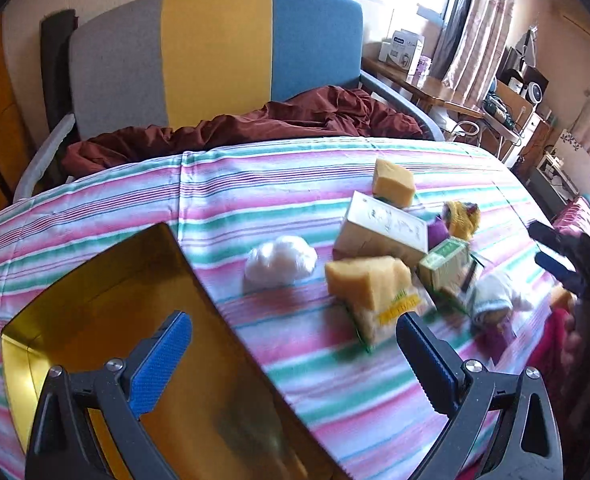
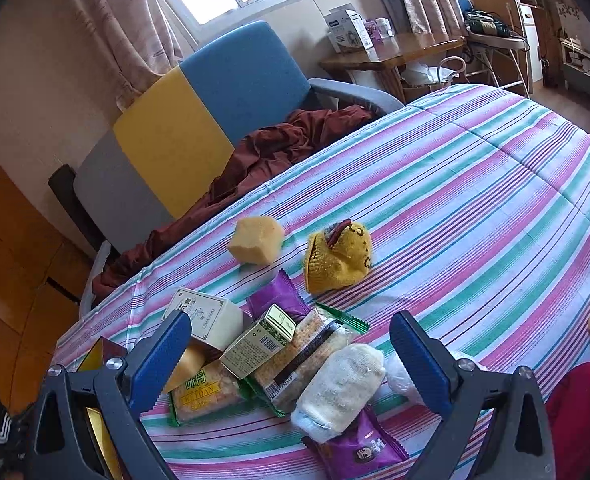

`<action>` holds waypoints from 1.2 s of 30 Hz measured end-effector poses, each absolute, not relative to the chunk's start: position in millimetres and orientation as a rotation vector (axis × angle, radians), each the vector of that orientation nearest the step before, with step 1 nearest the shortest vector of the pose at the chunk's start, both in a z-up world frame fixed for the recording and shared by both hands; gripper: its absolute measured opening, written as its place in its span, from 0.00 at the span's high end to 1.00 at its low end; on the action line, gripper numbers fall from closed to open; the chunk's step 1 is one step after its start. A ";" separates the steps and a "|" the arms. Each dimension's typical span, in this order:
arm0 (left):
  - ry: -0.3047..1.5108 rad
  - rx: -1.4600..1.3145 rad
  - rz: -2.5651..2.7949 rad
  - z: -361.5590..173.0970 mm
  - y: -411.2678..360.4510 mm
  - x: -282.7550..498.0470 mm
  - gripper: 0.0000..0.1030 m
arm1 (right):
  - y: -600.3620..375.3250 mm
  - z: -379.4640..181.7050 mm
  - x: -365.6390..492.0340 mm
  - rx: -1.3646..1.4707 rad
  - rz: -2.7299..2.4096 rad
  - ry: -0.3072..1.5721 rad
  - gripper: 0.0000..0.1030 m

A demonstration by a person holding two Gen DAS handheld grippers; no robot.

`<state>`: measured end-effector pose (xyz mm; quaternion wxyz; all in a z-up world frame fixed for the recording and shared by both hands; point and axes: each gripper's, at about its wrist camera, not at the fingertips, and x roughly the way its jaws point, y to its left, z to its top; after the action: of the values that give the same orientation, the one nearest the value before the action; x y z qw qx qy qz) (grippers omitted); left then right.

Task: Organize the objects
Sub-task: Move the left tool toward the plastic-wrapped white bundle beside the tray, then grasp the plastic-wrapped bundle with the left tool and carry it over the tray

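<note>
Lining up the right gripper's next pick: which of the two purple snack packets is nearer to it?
The purple packet lying low between the right gripper's fingers, partly under the white knitted piece. The other purple packet lies farther off, by the yellow knitted hat.

Striped tablecloth: woven cloth, matt, faint creases. Gold box: glossy, mirror-like card or foil inside. Yellow sponge blocks: porous, matt, rough. Yellow knitted pouch: coarse knit. White sock: soft ribbed knit. Purple snack wrappers: shiny plastic film. Small green-and-cream carton: smooth printed paperboard. Gripper finger pads: blue textured rubber-like; frames dark matt plastic, metal screws. Maroon blanket: crumpled, slight sheen.
</note>
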<state>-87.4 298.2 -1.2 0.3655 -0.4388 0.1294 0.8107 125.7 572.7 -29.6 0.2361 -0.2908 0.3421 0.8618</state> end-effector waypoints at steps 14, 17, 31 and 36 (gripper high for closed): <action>0.483 -1.288 2.015 -63.4 374.3 -150.3 0.33 | 564.4 -27.2 116.9 -0.835 2.418 0.880 0.02; 0.482 -1.320 1.999 -74.7 378.9 -153.9 0.47 | 574.1 -27.8 122.4 -0.804 2.385 0.920 0.01; 0.363 -1.135 2.048 -27.1 336.4 -98.8 0.50 | 601.0 -43.1 140.6 -0.763 2.242 1.088 0.02; 0.275 -1.116 2.042 -14.1 308.5 -73.6 0.50 | 601.3 -46.1 139.0 -0.793 2.243 1.102 0.04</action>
<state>-73.6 308.5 -14.1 0.3888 -0.4388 0.1082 0.8028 139.0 601.3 -46.1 0.2569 -0.2923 0.4060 0.8268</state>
